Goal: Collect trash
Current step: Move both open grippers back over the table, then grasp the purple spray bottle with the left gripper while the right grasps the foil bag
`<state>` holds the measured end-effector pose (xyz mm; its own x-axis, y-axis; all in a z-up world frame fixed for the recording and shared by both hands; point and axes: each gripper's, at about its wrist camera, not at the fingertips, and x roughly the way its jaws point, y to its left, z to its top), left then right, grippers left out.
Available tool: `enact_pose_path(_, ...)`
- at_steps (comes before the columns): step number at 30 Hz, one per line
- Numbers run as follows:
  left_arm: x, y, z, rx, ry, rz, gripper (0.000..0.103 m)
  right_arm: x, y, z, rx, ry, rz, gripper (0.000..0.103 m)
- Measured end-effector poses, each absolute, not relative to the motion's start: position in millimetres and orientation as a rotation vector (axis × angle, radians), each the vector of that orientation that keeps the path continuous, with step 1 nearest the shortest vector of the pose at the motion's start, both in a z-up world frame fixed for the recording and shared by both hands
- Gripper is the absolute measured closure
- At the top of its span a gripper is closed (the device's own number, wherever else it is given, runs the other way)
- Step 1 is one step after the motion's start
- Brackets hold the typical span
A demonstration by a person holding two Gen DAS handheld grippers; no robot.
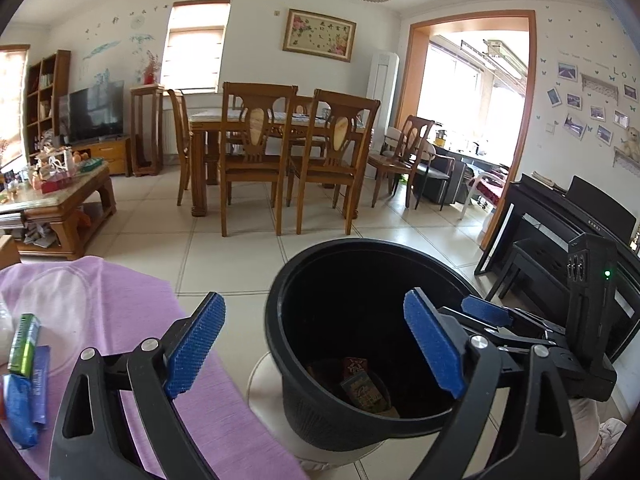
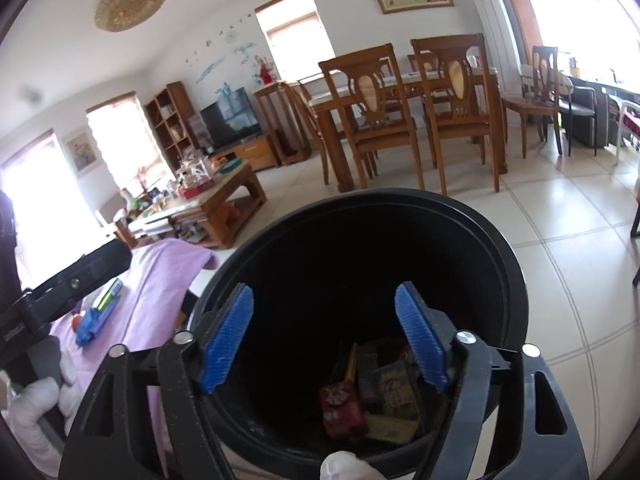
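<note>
A: How do the two grippers stand?

B: The left gripper point(image 1: 314, 348) is spread wide and released, nothing between its ribbed blue pads point(image 1: 196, 346). The right gripper point(image 2: 324, 340) is also parted and empty, its textured blue pads point(image 2: 226, 340) poised over the mouth of the round black plastic bin point(image 2: 496, 248). Neither touches anything that I can see.

A: And the trash?

B: Straight below the right gripper, at the bottom of the bin: a crumpled red foil wrapper point(image 2: 342, 408), a dark flat packet with yellow print point(image 2: 394, 394) and a pale scrap beside them, all lying loosely together. From the left wrist view the same bin point(image 1: 280, 320) sits just to the right of that gripper's centre, smooth-walled with a thick rolled rim.

A: Anything still outside it?

B: Left of the left gripper, a lilac woven cloth point(image 1: 132, 312) covers the tabletop. On it lie a shiny green carton point(image 1: 25, 344), a blue crinkled wrapper point(image 1: 18, 408) and a purple sachet point(image 1: 40, 384), close together.

A: Farther off?

B: Beyond the bin, glossy pale floor tiles point(image 1: 240, 256), then carved wooden dining chairs point(image 1: 256, 152) round a table.
</note>
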<state>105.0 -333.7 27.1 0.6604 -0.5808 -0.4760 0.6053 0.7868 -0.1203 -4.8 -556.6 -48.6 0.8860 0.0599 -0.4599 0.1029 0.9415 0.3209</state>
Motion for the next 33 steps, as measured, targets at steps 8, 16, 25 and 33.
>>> enact_pose_path(8, 102, -271, 39, -0.001, 0.504, -0.602, 0.005, 12, -494, -24, 0.279, 0.473, 0.063, 0.018)
enact_pose_path(16, 123, -157, 45, -0.105, 0.499, -0.440, 0.005, 47, -403, -4, 0.200, 0.482, 0.215, 0.018)
enact_pose_path(25, 189, -18, 30, -0.239, 0.611, -0.173, 0.006, 86, -292, 10, 0.096, 0.514, 0.371, 0.018)
enact_pose_path(33, 245, 35, -16, -0.275, 0.828, -0.054, 0.041, 113, -218, 17, 0.006, 0.553, 0.475, 0.018)
